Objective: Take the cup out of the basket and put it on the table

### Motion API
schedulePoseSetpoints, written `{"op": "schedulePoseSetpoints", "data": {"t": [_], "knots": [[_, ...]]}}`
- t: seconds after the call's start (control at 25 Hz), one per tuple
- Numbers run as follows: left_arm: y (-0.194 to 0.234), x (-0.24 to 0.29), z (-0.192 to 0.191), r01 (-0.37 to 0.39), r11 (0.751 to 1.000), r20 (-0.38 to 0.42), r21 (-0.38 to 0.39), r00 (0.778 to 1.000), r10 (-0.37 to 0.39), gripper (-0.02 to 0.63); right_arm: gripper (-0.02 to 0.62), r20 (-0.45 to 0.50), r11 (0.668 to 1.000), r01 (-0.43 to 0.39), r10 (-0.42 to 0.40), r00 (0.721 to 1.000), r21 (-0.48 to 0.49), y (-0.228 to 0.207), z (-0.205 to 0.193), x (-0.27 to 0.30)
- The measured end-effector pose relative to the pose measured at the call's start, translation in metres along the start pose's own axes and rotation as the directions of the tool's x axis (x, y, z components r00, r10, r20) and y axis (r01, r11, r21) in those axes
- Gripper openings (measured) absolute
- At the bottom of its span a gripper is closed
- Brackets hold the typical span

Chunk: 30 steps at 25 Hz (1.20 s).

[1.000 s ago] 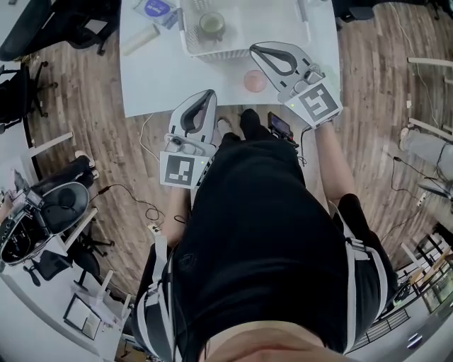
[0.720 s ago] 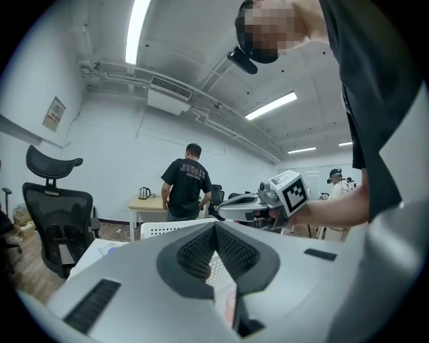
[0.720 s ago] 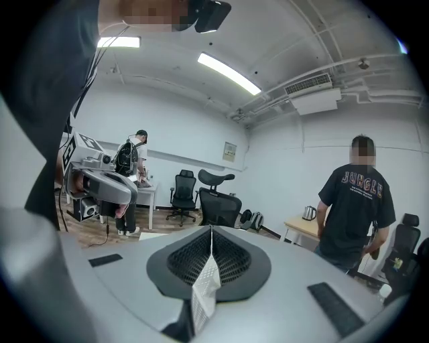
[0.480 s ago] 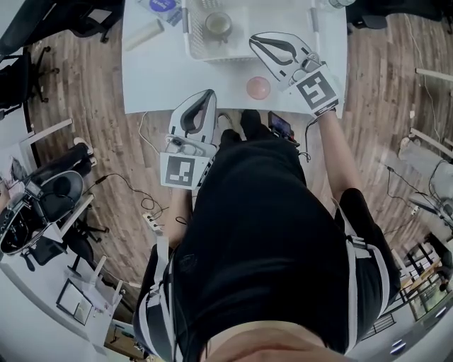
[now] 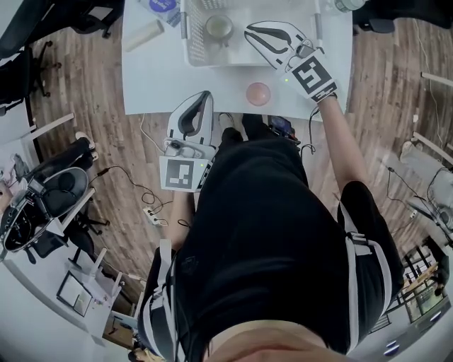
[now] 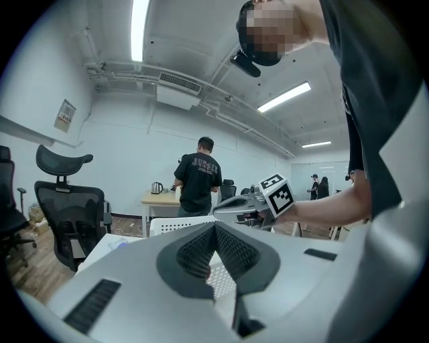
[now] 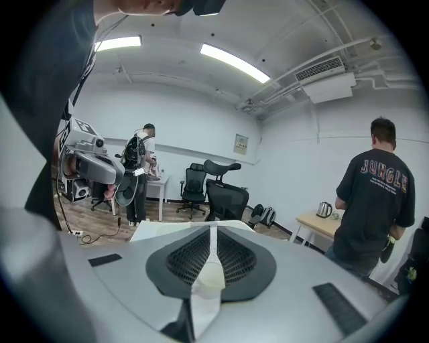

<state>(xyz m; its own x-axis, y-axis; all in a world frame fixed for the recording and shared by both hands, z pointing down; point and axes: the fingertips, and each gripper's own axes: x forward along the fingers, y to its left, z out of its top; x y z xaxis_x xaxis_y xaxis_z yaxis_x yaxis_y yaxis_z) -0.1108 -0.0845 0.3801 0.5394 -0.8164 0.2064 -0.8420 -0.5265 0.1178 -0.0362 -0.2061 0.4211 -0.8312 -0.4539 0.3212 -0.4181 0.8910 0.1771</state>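
A greenish cup (image 5: 219, 27) stands upright inside the white perforated basket (image 5: 191, 44) at the far side of the white table (image 5: 152, 78). My right gripper (image 5: 250, 30) hovers over the basket's right part, its tips just right of the cup, jaws shut with nothing between them. My left gripper (image 5: 205, 95) is held at the table's near edge, also shut and empty. In the left gripper view the basket wall (image 6: 175, 226) shows beyond the shut jaws, with the right gripper (image 6: 231, 213) above it. The cup is hidden in both gripper views.
A pink round disc (image 5: 258, 92) lies on the table near its front edge, below the right gripper. A pale roll (image 5: 144, 33) and a blue item (image 5: 160, 6) lie left of the basket. Office chairs (image 5: 53, 198) stand on the wooden floor. A person stands at a far desk (image 6: 200, 179).
My right gripper has moved away from me, from above the pink disc to over the basket beside the cup. The left gripper has stayed at the table's front edge.
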Motion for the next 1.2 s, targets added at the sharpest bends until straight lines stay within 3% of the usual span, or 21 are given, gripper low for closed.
{"op": "schedulePoseSetpoints", "data": {"t": [0.2, 0.76, 0.96, 1.2], "knots": [[0.007, 0.008, -0.001, -0.026, 1.000, -0.012, -0.008, 1.000, 0.026, 0.018, 0.072, -0.035, 0.999, -0.047, 0.047, 0.998, -0.004, -0.012, -0.016, 0.017], [0.019, 0.021, 0.000, -0.064, 0.998, -0.028, -0.021, 0.998, 0.063, 0.018, 0.110, -0.128, 0.986, -0.164, 0.163, 0.978, -0.003, -0.022, -0.059, 0.057], [0.019, 0.020, 0.000, -0.082, 0.996, -0.026, -0.029, 0.996, 0.081, 0.018, 0.112, -0.179, 0.971, -0.237, 0.226, 0.958, -0.038, -0.015, -0.078, 0.074], [0.023, 0.013, -0.001, -0.109, 0.993, -0.032, -0.034, 0.994, 0.108, 0.018, 0.112, -0.239, 0.929, -0.354, 0.321, 0.916, -0.107, 0.000, -0.095, 0.091]]}}
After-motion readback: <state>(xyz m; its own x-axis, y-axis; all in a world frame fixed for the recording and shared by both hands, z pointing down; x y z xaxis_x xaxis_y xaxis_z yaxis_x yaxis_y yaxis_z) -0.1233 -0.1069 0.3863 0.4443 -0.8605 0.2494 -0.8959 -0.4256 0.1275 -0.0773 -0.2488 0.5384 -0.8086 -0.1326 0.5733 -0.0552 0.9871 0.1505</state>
